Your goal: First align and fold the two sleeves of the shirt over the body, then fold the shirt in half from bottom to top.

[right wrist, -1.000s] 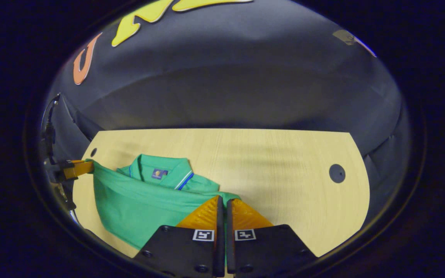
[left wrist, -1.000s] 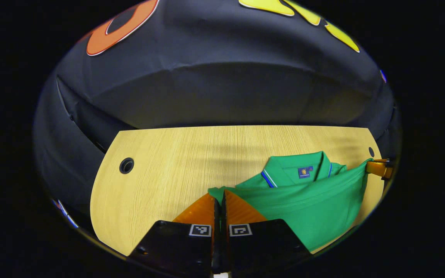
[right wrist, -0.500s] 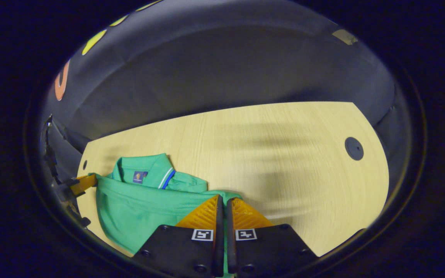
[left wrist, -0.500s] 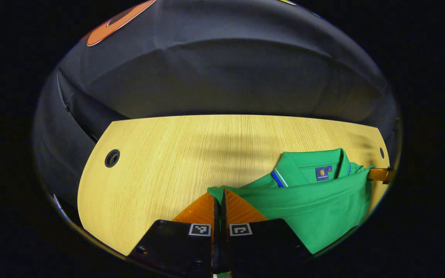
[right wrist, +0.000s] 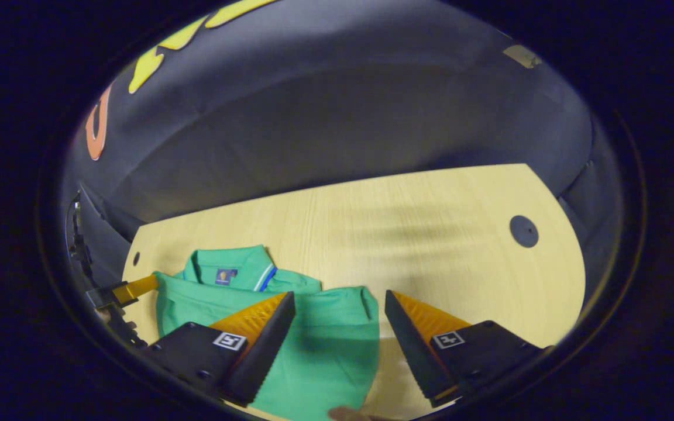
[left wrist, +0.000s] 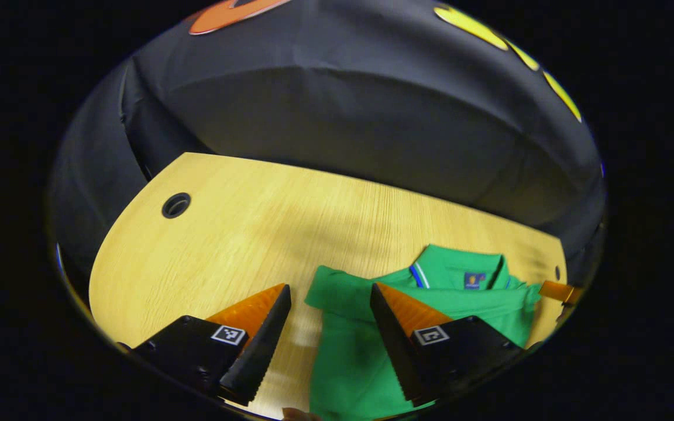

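Green polo shirt (left wrist: 430, 304) lower centre, hem folded to collar on light wooden table (left wrist: 226, 245). Left gripper (left wrist: 330, 318), right gripper (right wrist: 340, 321): jaws spread, empty. Final fold appears laid; next: withdraw, check alignment.

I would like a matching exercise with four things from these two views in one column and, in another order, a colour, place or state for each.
Things:
1. shirt
2. table
3. left gripper
4. collar label

Descriptions:
A. light wood, with a round hole
B. open, fingers spread apart
C. green, folded, lying flat
D. blue patch inside the neck

Pairs: 1-C, 2-A, 3-B, 4-D
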The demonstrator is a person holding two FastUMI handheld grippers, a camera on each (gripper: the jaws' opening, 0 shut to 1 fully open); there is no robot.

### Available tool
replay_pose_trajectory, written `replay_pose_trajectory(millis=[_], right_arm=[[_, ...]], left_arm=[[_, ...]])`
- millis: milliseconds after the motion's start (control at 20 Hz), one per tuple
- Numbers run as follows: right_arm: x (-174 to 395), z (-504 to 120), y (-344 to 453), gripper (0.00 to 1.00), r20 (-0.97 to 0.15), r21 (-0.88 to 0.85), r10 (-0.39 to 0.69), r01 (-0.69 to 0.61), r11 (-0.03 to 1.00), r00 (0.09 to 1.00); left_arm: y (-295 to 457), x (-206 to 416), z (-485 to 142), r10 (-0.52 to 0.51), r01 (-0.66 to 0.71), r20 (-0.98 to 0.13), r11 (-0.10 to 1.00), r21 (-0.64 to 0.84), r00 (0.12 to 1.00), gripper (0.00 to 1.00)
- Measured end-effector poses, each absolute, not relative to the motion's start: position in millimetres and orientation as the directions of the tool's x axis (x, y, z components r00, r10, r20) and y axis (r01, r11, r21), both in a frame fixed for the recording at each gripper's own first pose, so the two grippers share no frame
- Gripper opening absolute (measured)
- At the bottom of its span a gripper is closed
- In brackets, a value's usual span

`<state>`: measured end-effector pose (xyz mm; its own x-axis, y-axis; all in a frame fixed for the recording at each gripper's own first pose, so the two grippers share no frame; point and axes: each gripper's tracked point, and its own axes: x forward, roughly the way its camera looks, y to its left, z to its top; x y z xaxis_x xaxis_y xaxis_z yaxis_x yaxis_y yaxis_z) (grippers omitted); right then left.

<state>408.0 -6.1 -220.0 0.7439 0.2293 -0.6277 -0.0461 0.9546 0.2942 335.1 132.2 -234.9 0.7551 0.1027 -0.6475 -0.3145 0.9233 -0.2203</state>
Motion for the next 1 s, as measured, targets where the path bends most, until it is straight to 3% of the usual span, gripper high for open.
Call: replay_pose_trajectory(millis=[50,100,250,400,600,850,900,1000], right_arm=[[401,-204,-11,0.96,-0.613,0.294,0.214,-0.031,0.955,0.761],[393,-186,-15,0.99,-0.592,0.295,0.197,-0.018,0.955,0.782],[362,-111,-23,0.94,-0.479,0.265,0.164,-0.036,0.963,0.862],[315,-32,-30,0.98,-0.349,0.17,0.107,-0.049,0.984,0.931],[228,51,-27,0.94,-0.215,0.135,0.048,-0.019,0.991,0.976],[128,105,-20,0.94,-0.127,0.126,0.009,0.007,0.992,0.992],[111,110,-16,0.98,-0.114,0.123,0.02,-0.005,0.992,0.993],[76,116,-11,0.94,-0.078,0.108,0.025,-0.016,0.994,0.997]], left_arm=[[137,327,-215,0.104,-0.313,-0.627,0.921,-0.233,0.772,0.95],[146,322,-201,0.127,-0.316,-0.604,0.924,-0.217,0.787,0.99],[166,292,-132,0.186,-0.305,-0.518,0.939,-0.156,0.835,1.0],[168,256,-59,0.192,-0.255,-0.416,0.961,-0.102,0.889,0.99],[151,199,28,0.173,-0.191,-0.288,0.981,-0.035,0.942,0.98],[139,115,106,0.173,-0.177,-0.184,0.984,-0.004,0.968,0.98],[137,100,117,0.174,-0.177,-0.161,0.984,-0.004,0.972,0.98],[132,67,129,0.178,-0.181,-0.132,0.983,-0.013,0.975,0.98]])
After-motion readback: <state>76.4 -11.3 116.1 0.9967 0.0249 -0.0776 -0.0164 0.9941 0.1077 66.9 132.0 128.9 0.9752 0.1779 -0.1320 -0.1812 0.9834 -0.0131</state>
